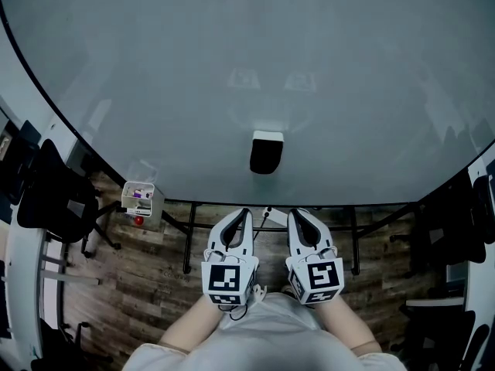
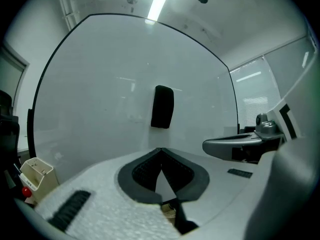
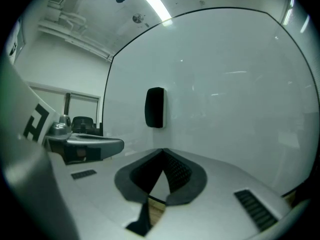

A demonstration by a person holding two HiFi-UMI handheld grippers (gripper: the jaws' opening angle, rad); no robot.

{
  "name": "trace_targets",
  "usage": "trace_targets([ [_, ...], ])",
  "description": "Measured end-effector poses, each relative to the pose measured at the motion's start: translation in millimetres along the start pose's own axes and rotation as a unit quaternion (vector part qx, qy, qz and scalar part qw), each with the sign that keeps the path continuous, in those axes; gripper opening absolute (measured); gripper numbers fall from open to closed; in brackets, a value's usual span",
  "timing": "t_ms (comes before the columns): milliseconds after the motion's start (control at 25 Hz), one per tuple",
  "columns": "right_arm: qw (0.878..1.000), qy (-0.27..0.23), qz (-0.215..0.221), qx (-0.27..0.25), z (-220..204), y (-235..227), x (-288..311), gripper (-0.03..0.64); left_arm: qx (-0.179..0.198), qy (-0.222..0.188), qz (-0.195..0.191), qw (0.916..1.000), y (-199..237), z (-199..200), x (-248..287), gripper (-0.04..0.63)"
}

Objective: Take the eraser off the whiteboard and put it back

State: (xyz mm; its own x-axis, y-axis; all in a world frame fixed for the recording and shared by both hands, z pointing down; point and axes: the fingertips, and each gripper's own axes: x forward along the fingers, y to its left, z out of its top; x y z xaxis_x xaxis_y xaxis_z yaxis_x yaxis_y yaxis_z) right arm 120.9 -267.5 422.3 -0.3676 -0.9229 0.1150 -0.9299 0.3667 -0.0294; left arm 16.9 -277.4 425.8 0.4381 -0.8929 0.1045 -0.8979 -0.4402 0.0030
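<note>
Left tool (image 1: 243,213) and right tool (image 1: 295,214), jaws together, below the eraser (image 1: 266,151).
Unopened (both empty), they could knock it off the whiteboard (image 1: 232,68).

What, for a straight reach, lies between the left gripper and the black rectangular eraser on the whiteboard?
Nothing; the left gripper view shows only bare glossy whiteboard between left gripper and black eraser.

Glossy whiteboard (image 1: 155,91), wood-plank floor (image 1: 147,284)
</note>
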Motion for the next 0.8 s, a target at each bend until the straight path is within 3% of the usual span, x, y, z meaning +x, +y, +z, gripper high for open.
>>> trace_targets([
  [200,0.999,-0.013,-0.029,-0.011,4.3,-4.8,-6.1,0.026,0.003,-0.003,-0.015,0.9999,-6.2,2.2,-0.1,0.018],
  [440,1.0,-0.004,-0.012,-0.014,2.6,1.1,-4.9,0.026,0.007,-0.021,-0.028,0.9994,-15.3,9.9,0.7,0.018],
  [800,1.0,0.006,-0.001,-0.018,-1.7,4.9,-4.1,0.026,0.007,-0.015,-0.026,0.9995,-17.8,6.9,2.1,0.018],
])
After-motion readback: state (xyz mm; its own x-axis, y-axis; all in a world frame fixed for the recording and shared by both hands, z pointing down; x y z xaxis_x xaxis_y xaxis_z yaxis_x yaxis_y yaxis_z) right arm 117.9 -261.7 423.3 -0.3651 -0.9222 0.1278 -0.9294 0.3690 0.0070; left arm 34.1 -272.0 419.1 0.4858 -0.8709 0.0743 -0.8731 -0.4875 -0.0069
